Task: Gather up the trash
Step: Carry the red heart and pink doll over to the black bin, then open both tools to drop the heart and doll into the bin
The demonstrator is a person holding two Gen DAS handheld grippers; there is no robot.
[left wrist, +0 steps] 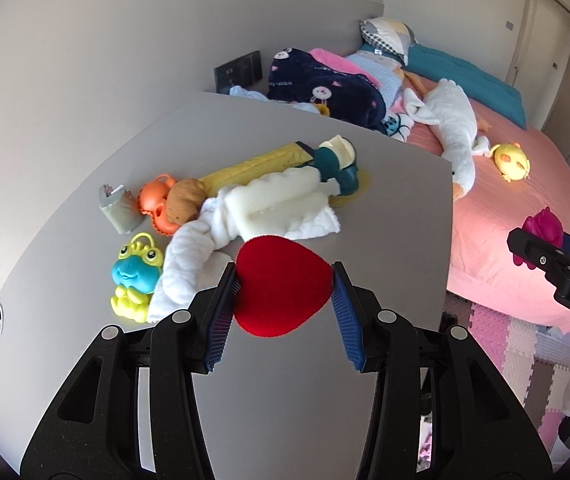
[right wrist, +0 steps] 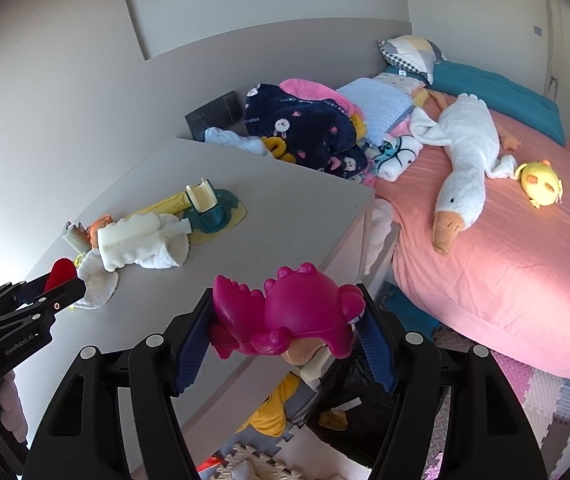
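Your left claw (left wrist: 285,286) pinches a fuzzy red heart (left wrist: 283,286) above the smooth grey desk (left wrist: 285,392); your right claw (right wrist: 285,320) pinches a glossy magenta plastic dinosaur (right wrist: 289,320) past the desk's near right edge.

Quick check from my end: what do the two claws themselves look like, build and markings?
Both are matte black plastic frames with silver pivot bolts and blue ribbed pads. The left claw reads "GenRobot.AI" in white on its side; the right claw shows "DAS" lettering, cut off. No cables or sleeves visible.

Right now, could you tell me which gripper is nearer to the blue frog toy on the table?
Left. The left gripper, holding a red heart, hovers just beside the blue frog toy. The right gripper, gripping a magenta toy, sits off the table edge.
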